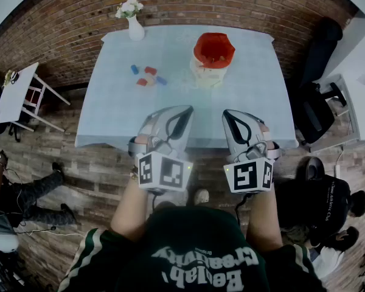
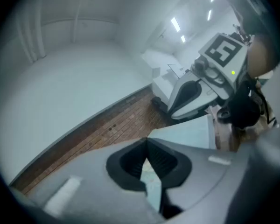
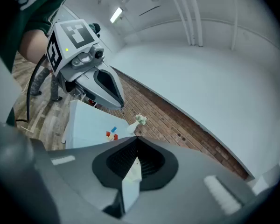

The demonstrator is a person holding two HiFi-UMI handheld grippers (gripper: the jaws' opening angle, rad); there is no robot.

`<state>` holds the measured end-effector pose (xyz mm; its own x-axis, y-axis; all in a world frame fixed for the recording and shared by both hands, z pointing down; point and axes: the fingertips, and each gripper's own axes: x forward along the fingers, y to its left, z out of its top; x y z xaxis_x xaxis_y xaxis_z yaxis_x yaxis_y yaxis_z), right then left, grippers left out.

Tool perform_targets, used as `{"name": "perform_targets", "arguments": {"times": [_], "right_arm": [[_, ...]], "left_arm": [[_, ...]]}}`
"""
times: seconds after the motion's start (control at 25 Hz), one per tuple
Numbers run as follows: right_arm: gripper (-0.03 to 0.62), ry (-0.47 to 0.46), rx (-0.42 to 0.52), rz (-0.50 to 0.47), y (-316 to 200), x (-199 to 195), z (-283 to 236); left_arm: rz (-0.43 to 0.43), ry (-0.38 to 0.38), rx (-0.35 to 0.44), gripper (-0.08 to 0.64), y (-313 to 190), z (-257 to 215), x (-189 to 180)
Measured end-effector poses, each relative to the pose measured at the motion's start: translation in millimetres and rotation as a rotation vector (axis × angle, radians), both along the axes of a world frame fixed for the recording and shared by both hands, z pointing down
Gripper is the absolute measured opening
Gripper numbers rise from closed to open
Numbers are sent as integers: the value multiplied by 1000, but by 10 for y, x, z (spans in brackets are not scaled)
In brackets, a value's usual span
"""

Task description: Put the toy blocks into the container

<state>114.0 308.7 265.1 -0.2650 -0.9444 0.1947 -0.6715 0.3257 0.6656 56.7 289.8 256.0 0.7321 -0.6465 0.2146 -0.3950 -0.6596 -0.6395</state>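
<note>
Several small red and blue toy blocks (image 1: 148,75) lie on the left half of the pale blue table (image 1: 121,114). They also show far off as toy blocks (image 3: 111,133) in the right gripper view. A red container (image 1: 213,49) stands on a cream base at the table's far right. My left gripper (image 1: 187,109) and right gripper (image 1: 226,113) hover side by side over the table's near edge, well short of the blocks. Both are shut with nothing between the jaws, as the left gripper (image 2: 147,141) and right gripper (image 3: 136,141) show in their own views.
A white vase with flowers (image 1: 135,24) stands at the table's far left corner. A white side table (image 1: 15,93) and a person on the floor (image 1: 30,193) are to the left. A black chair (image 1: 316,108) and another person (image 1: 328,205) are to the right. A brick wall runs behind.
</note>
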Motion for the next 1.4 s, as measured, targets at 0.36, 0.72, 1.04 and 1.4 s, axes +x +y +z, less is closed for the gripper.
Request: {"name": "perform_targets", "arguments": {"times": [0.36,0.72,1.04,1.4], "right_arm": [[6,5,-2,-10,13,29,15],[6,-9,-7,-29,9,66,19],[6,-24,-2,-49,34,179,18],[6,-32,-1,-88,136,257,79]], "left_arm": [[0,-6,-3,2,37,21,51],[-10,-15,5,2,36,6,104],[-24,-21,8,2,55,16,226],[-56,-19,24,2,173,35,311]]}}
